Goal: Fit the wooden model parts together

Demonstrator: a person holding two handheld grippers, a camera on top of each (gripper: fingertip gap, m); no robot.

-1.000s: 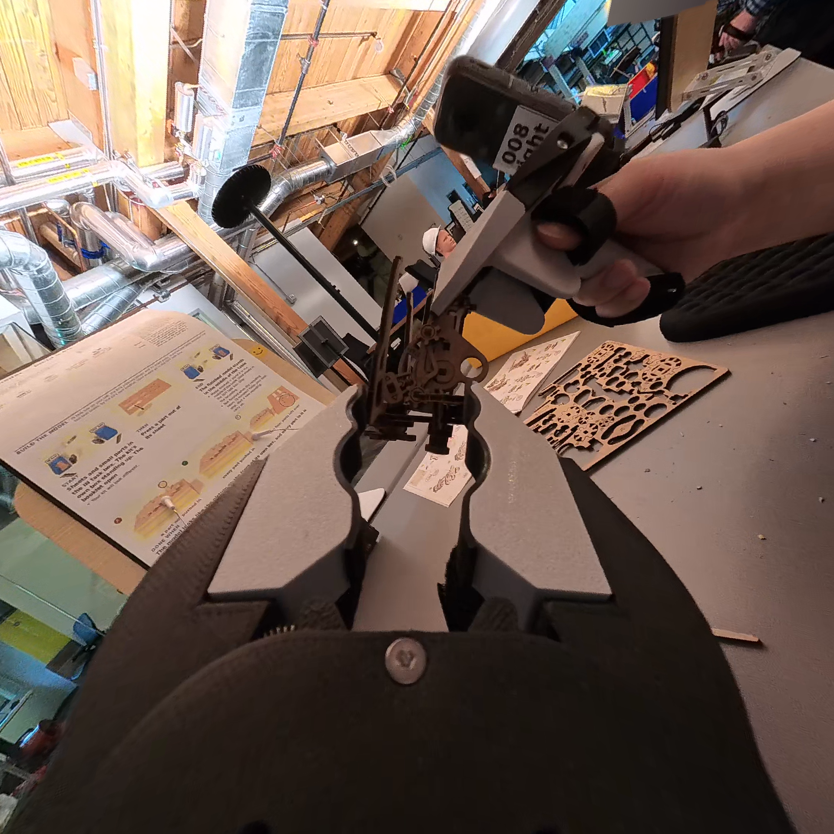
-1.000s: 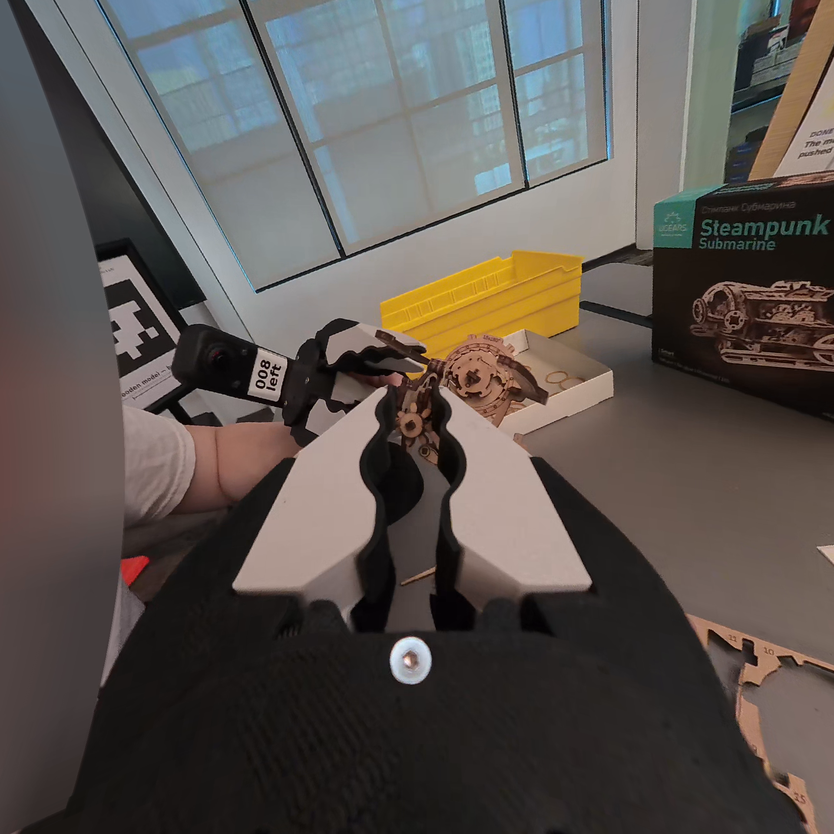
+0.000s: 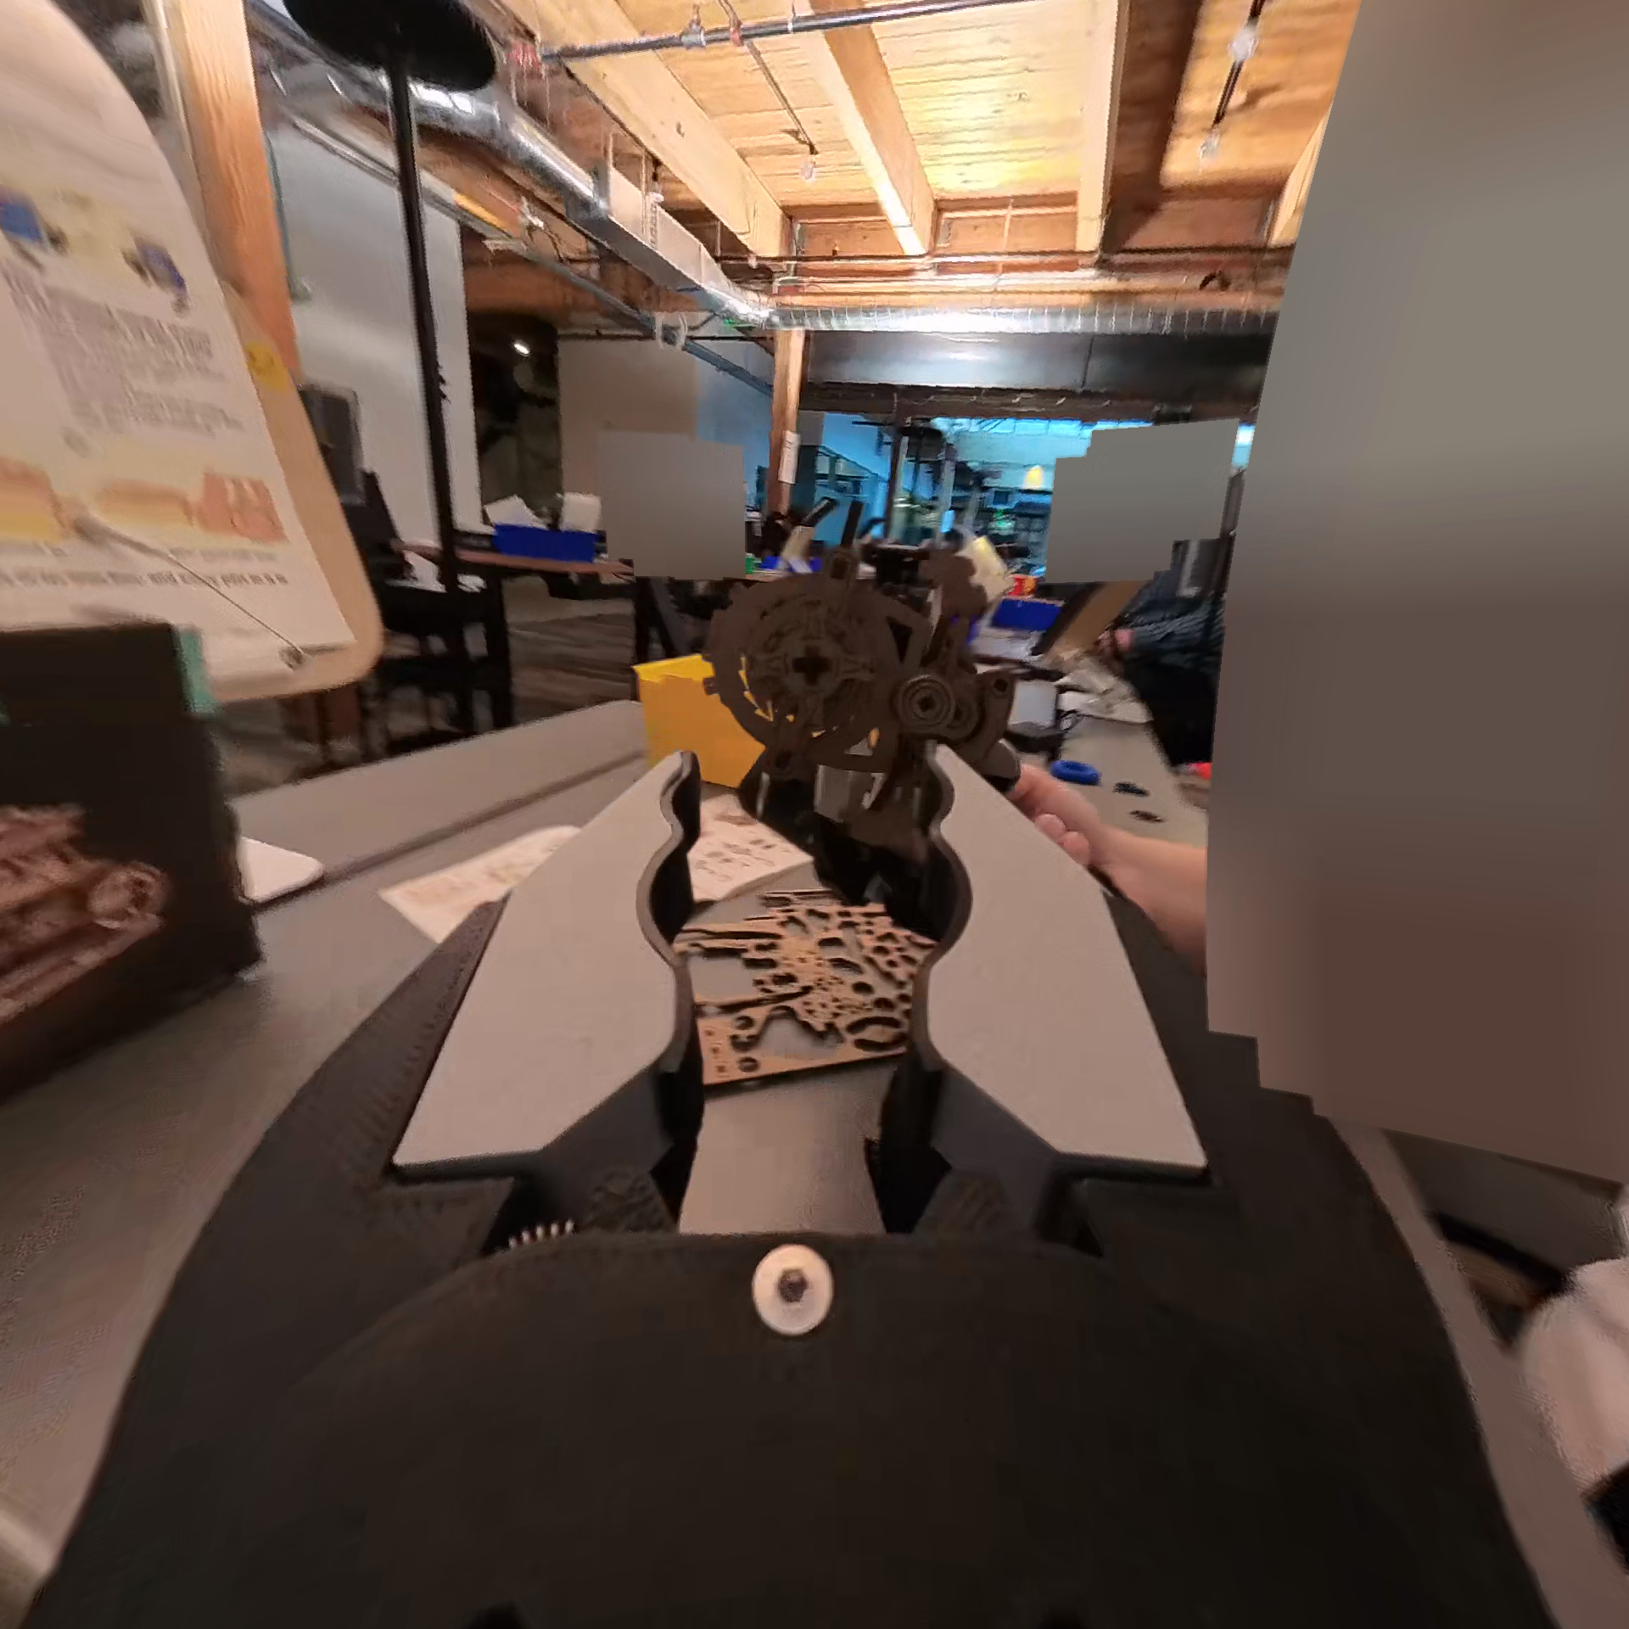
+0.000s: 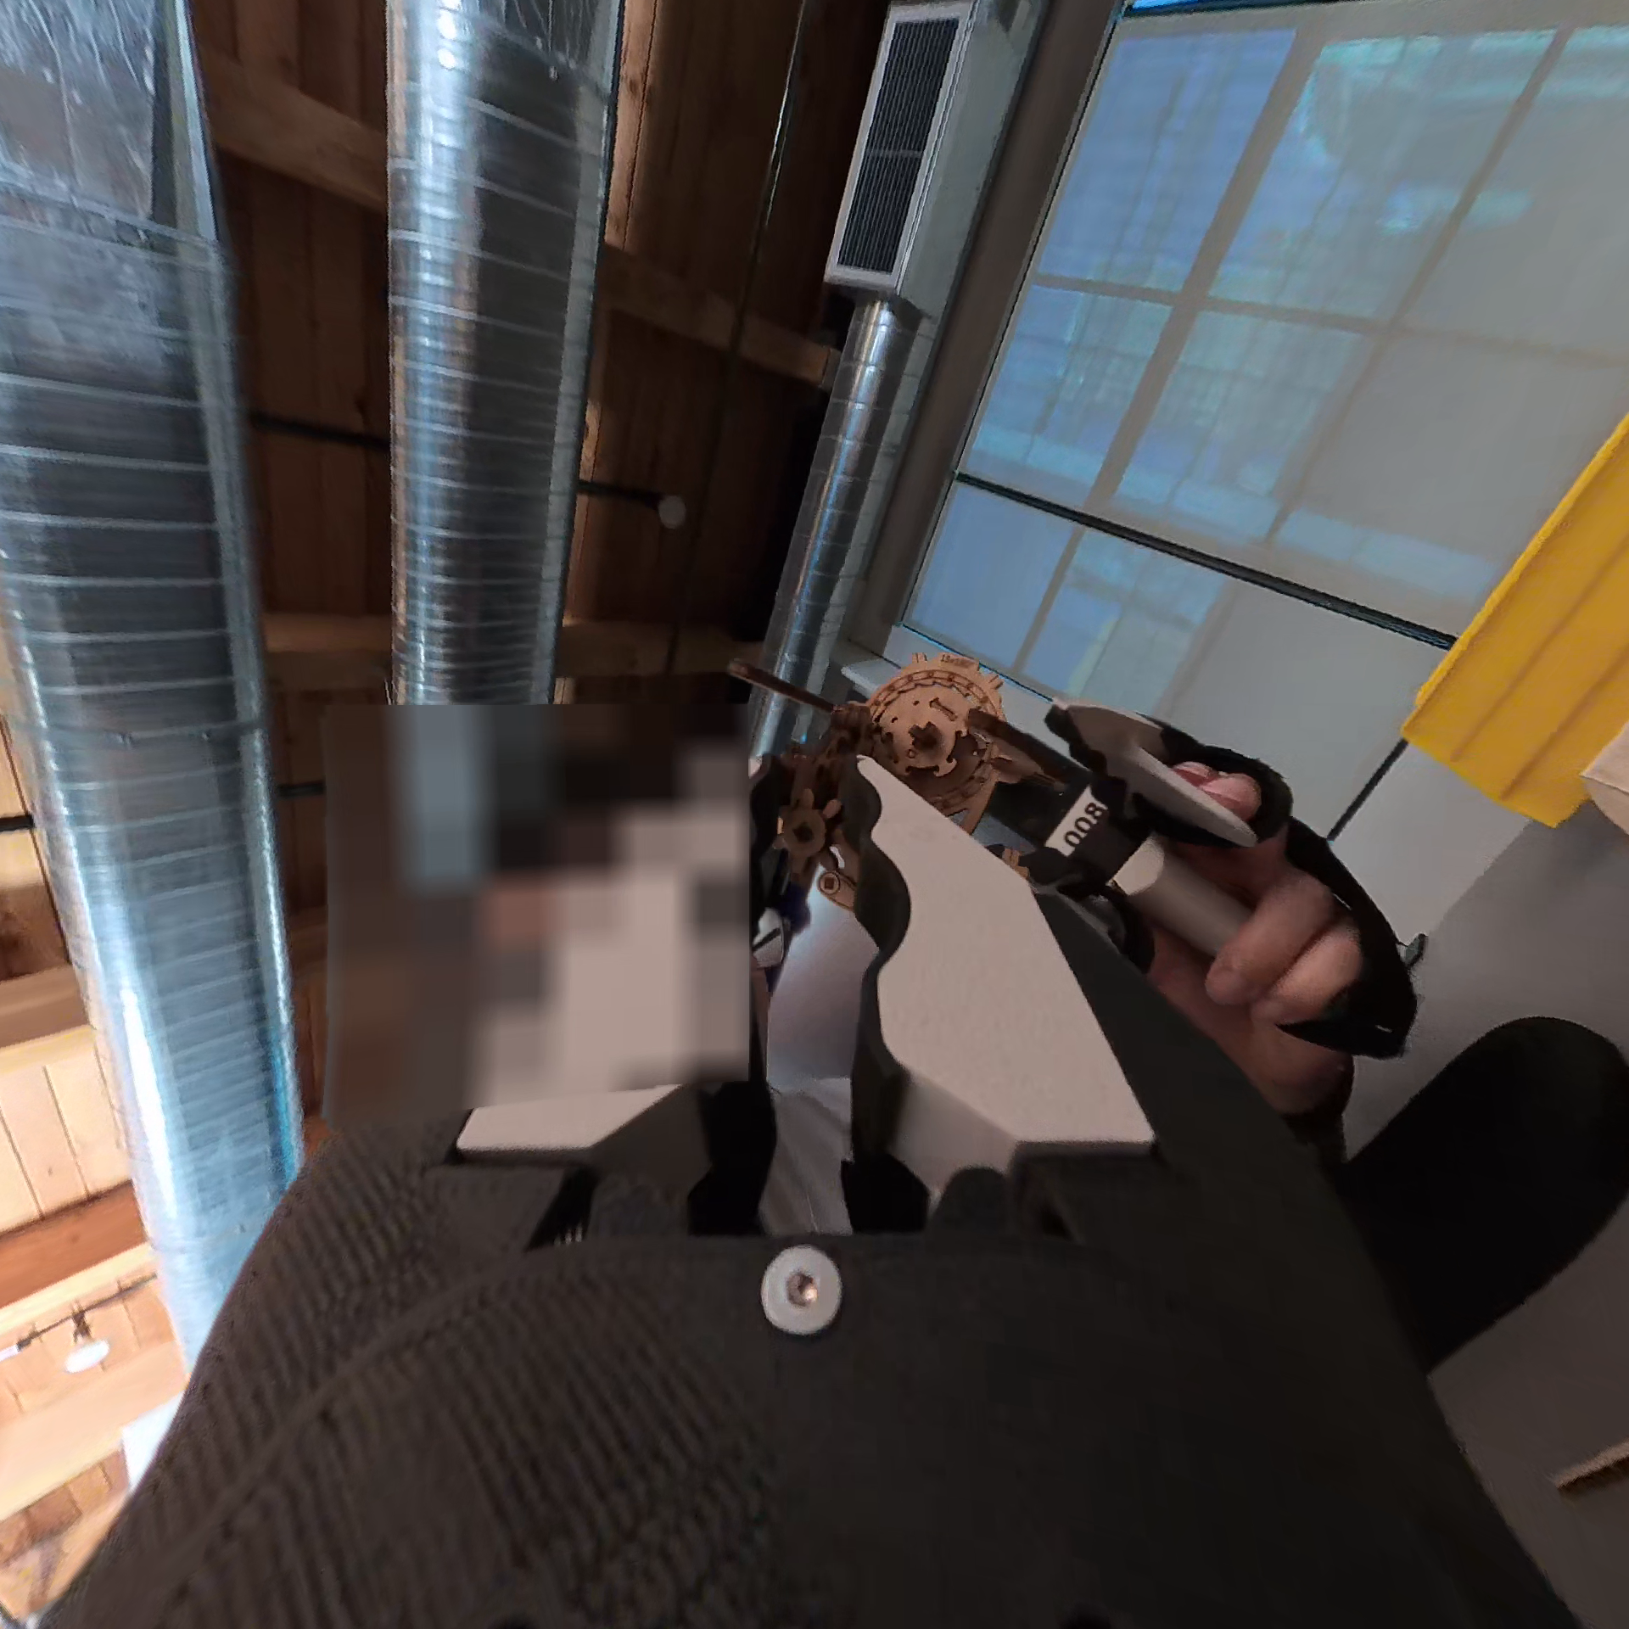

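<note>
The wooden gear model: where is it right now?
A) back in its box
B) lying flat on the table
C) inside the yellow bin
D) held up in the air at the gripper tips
D: the wooden gear model hangs above the grey table at the tips of the left gripper, clear of the yellow bin.

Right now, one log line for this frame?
left gripper: open, behind wooden model | right gripper: at model, grip unclear | model: held up over table | parts sheet: flat on table
</note>
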